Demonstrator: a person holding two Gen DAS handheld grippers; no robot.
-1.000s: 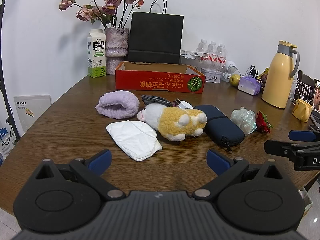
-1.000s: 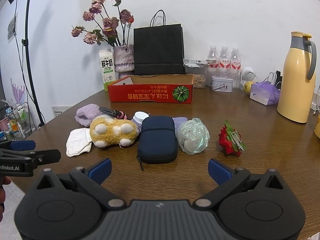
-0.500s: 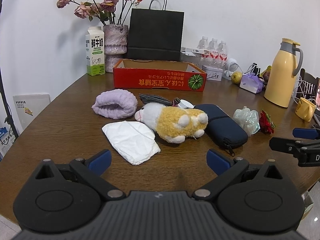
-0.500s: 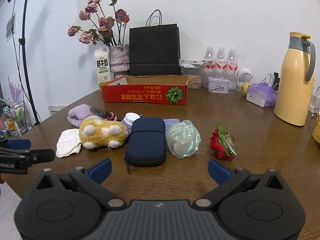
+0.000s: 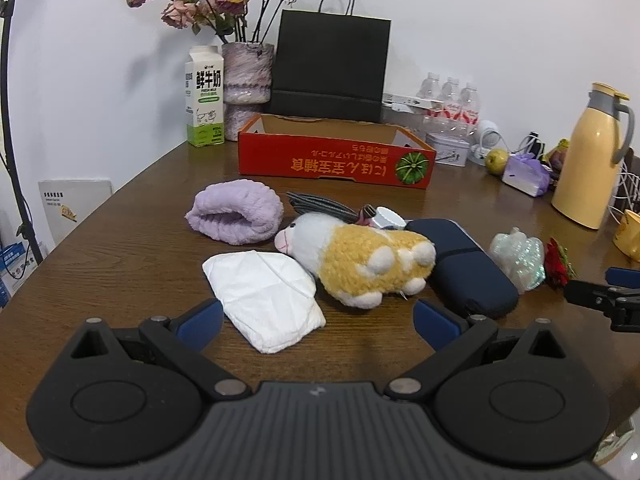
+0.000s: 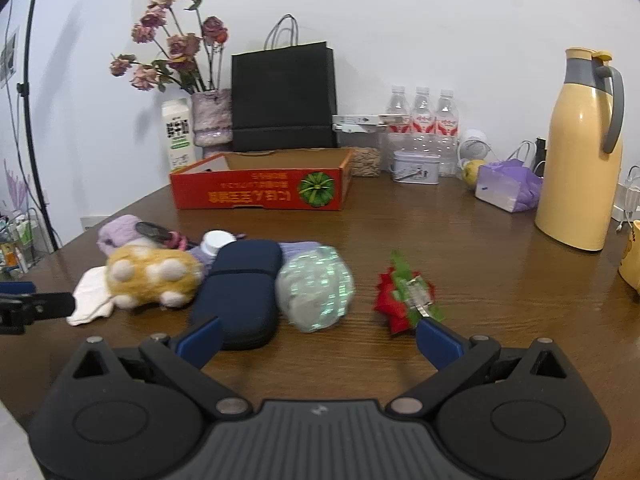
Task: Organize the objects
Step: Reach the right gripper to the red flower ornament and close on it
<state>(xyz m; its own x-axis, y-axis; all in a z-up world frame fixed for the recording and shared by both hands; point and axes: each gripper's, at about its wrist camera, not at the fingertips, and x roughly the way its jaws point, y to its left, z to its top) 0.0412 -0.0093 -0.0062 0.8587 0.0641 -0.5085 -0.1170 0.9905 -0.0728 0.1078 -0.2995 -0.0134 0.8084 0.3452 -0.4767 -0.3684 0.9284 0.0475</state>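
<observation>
White folded cloth (image 5: pixel 266 298) just ahead of left gripper (image 5: pixel 316 322), iridescent bundle (image 6: pixel 314 288) ahead of right gripper (image 6: pixel 318 342), both jaws wide, empty

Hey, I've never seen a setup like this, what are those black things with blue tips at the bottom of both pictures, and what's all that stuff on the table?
Those are two hand-held grippers, each carrying a wide-angle camera that looks along its fingers. One picture comes from the left gripper, the other from the right gripper. Both are open and hold nothing. On the brown table lie a white folded cloth, a yellow plush toy, a purple fluffy roll, a navy zip case, a shiny wrapped bundle and a red flower clip. Behind them stands an open red box, probably where things go.
</observation>
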